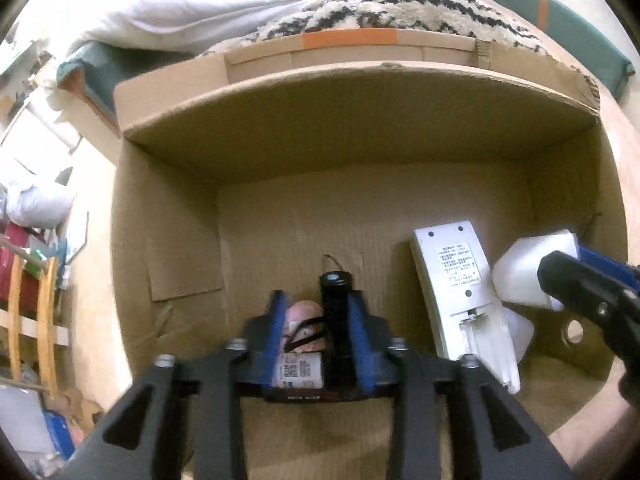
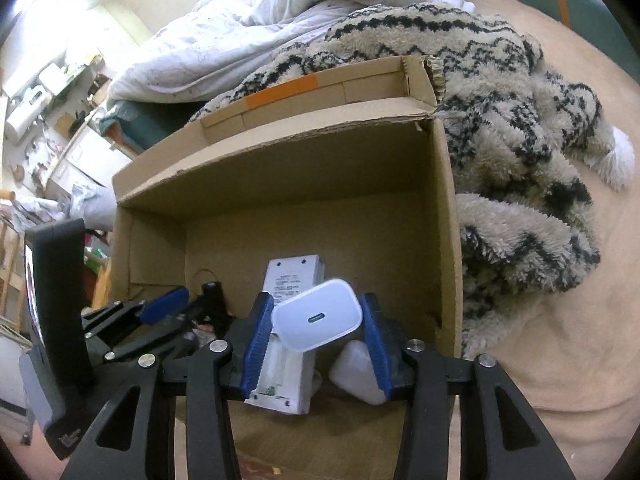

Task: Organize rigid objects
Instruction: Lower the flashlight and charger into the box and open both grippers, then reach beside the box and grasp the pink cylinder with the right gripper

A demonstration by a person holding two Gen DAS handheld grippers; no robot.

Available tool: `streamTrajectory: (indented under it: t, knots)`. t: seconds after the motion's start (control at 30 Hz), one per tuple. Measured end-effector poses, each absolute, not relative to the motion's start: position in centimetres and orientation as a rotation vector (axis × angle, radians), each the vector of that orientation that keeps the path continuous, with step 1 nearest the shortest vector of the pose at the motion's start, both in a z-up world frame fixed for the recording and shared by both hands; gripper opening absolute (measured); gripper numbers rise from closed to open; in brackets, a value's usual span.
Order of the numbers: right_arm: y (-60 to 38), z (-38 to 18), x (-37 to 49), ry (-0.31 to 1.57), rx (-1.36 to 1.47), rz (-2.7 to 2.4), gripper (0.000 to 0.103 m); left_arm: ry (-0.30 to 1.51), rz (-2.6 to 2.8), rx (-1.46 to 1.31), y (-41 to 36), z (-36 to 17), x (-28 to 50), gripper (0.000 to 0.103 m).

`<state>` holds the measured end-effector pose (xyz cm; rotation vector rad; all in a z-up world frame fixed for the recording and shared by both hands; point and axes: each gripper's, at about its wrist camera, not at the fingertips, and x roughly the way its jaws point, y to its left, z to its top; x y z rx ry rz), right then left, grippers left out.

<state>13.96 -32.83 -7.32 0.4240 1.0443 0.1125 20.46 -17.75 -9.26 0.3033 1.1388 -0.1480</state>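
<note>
An open cardboard box (image 1: 180, 216) (image 2: 444, 216) lies on the bed. My left gripper (image 1: 318, 300) is inside it, its blue pads around a black cylinder-shaped flashlight (image 1: 336, 300); a pink item and a small labelled bottle (image 1: 298, 372) lie under the pads. My right gripper (image 2: 318, 308) is shut on a white USB charger (image 2: 318, 316) (image 1: 528, 272) and holds it above the box floor. A white remote-like device (image 1: 460, 296) (image 2: 288, 360) lies face down in the box, with another white piece (image 2: 358, 372) beside it.
A fuzzy cream and black blanket (image 2: 520, 152) lies behind and right of the box. A white duvet (image 2: 280, 20) lies further back. The tan sheet (image 2: 580, 340) stretches to the right. Shelves and clutter (image 1: 36, 280) stand at the left.
</note>
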Motion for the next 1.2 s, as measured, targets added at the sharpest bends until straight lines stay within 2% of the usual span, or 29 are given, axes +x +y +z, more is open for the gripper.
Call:
streamTrajectory:
  t: [0.03,0.07,0.1,0.23,1.2]
  knots:
    - [-32.9,-7.1,13.9,1.035,0.436,0.122,0.070,1.124,-0.143,0.313,-17.9,-9.0,20.2,0.049]
    - [-33.0,-6.8,13.8,1.018,0.452,0.133,0.080,1.109,-0.136,0.322,-18.0,-8.8,20.0,0.053]
    - [-33.1,-6.5,13.6,1.005,0.460,0.140,0.085,1.093,-0.124,0.330,-17.9,-8.5,19.8,0.059]
    - [-33.4,-5.7,13.3,0.965,0.483,0.152,0.095,1.098,-0.095,0.320,-17.5,-7.8,19.8,0.062]
    - [-34.3,-3.8,9.5,0.917,0.533,0.141,0.096,1.065,-0.042,0.250,-12.5,-3.8,15.3,0.062]
